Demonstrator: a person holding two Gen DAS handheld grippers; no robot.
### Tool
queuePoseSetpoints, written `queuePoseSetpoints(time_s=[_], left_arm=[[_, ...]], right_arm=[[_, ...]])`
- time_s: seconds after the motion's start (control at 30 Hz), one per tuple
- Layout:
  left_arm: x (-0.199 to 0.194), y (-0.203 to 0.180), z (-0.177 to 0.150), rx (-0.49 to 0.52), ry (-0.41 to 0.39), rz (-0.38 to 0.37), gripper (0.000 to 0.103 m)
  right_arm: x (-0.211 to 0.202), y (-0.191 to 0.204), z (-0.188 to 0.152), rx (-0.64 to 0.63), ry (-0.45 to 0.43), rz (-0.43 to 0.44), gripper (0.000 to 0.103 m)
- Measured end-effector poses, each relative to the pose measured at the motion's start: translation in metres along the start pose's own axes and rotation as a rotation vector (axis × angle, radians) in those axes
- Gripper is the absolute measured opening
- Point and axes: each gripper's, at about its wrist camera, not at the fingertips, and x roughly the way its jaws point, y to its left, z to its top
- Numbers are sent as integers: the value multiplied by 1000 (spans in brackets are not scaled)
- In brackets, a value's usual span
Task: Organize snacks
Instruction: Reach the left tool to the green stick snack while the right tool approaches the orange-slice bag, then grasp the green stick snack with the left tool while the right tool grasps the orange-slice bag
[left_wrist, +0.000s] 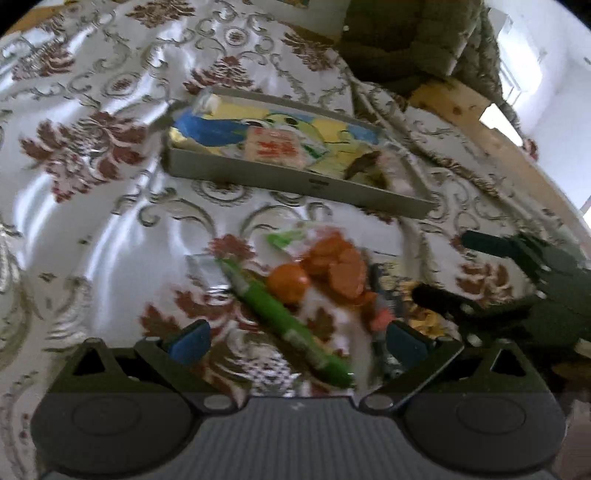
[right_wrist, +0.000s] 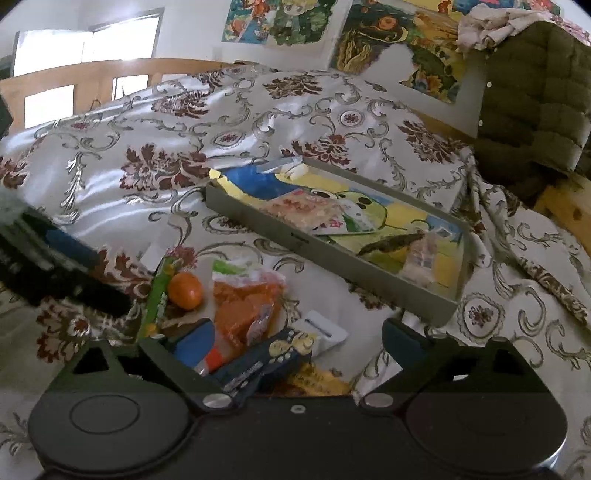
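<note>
Between the spread fingers of the left gripper (left_wrist: 297, 341), holding nothing: green stick pack (left_wrist: 284, 317), orange bag (left_wrist: 338, 271), small orange (left_wrist: 287, 282). Right gripper (right_wrist: 299, 341) also spread wide, empty, over a dark blue packet (right_wrist: 266, 360). Grey tray (right_wrist: 332, 258) beyond on the floral cloth (right_wrist: 147, 147), pink snack pack (right_wrist: 306, 210) inside.

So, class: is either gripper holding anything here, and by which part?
Nothing is held. The left gripper and right gripper both stand open above the snack pile.
</note>
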Motion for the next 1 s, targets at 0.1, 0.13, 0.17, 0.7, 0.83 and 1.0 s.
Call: queuePoseSetpoints(time_s=[0.1,0.13,0.17,0.7,0.83,1.0], left_arm=[[10,-4,-1,-2,12,-33,102],[14,-5,-1,-1,24,-42,100],[19,-7,-2,0,38,-51,99],[46,16,7,-183,84,53,40],[49,17,8,-182,86,60,40],[48,16,10,-189,103,74,35]], right_arm=[[7,-12,5,32,-18,37,95],[10,-17,7,43,-22,61,95],[12,-20,8,54,-26,84,94],[46,-16,14,123,45,229,73],[55,-9,11,98,77,237,71],[63,-4,8,86,100,251,70]])
